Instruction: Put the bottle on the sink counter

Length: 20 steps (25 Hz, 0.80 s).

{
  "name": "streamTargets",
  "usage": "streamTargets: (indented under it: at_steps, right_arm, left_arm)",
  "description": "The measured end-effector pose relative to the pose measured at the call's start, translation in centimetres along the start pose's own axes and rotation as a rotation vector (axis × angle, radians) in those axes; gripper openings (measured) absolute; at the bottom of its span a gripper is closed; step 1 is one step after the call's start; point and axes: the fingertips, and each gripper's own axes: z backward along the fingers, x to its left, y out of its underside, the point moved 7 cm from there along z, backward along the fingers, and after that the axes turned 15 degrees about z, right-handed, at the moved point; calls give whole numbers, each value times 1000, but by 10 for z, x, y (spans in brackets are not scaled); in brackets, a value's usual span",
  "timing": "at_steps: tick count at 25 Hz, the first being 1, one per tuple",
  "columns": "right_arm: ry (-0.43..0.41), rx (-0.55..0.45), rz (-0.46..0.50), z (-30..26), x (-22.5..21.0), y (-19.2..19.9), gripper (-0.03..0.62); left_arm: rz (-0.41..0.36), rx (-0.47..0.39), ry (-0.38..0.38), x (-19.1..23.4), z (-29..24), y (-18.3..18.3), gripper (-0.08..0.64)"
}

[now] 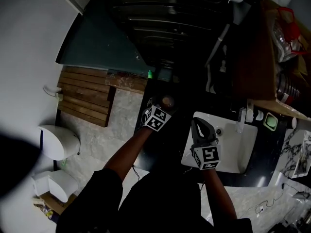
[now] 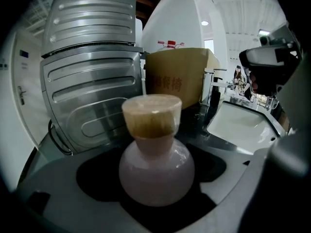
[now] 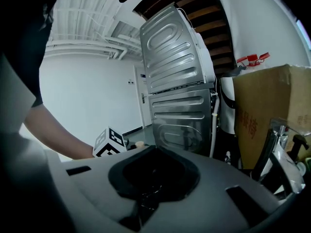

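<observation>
The left gripper (image 1: 161, 109) had its fingers (image 2: 58, 178) snug round the belly of the little pink corked bottle (image 2: 156, 166), mid-frame in the head view, over the dark surface (image 1: 172, 137) just left of the white sink (image 1: 243, 144). Couldn't tell if it was touching down. The right gripper (image 1: 201, 129) hung over the sink, fingers together, empty. Probably just setting it down and letting go was left.

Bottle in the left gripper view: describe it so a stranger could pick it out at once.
Left of the white sink, in front of the ribbed metal appliance, the left gripper holds the bottle. It is round-bellied and pale pinkish with a wide cork stopper, unlike the square cardboard box behind.
</observation>
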Motion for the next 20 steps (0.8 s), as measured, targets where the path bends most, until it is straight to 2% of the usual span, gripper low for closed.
streamTargets:
  at_steps: [6,9,15,20]
  right_arm:
    - [18,-3,11,24,9,-1,39]
    - [27,-6,16,38,19,-5,40]
    - [59,-24,25,71,47,-14,40]
    - [101,-39,25,102,73,-27,40]
  left_arm:
    - [32,-27,-22,-3,32,10,402]
    - [90,-61,-23,-7,55,14,402]
    - [207,-202,6,-36,118,5,402]
    - [246,-322,33,-67,179,3,402]
